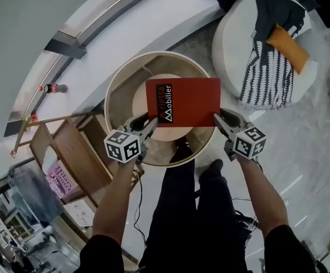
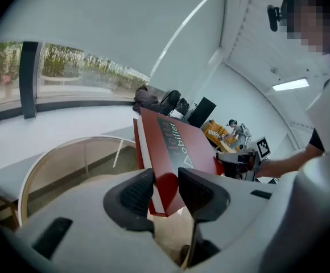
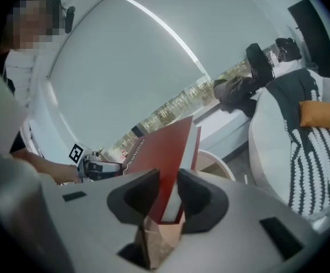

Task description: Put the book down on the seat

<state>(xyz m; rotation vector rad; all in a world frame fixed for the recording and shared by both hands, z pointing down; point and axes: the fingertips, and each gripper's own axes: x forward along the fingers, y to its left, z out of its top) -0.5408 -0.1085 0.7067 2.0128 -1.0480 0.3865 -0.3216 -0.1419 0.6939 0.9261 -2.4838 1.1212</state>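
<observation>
Left gripper and right gripper each clamped on a near corner of red book over round wooden seat: lower level, both together, releasing only once flat.

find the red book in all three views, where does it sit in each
Head view: red book at centre, held between the left gripper and the right gripper.
Left gripper view: centre, rising from between the jaws.
Right gripper view: centre, nearly edge-on between the jaws.
Shared landmark: round wooden frame beneath the book.
</observation>
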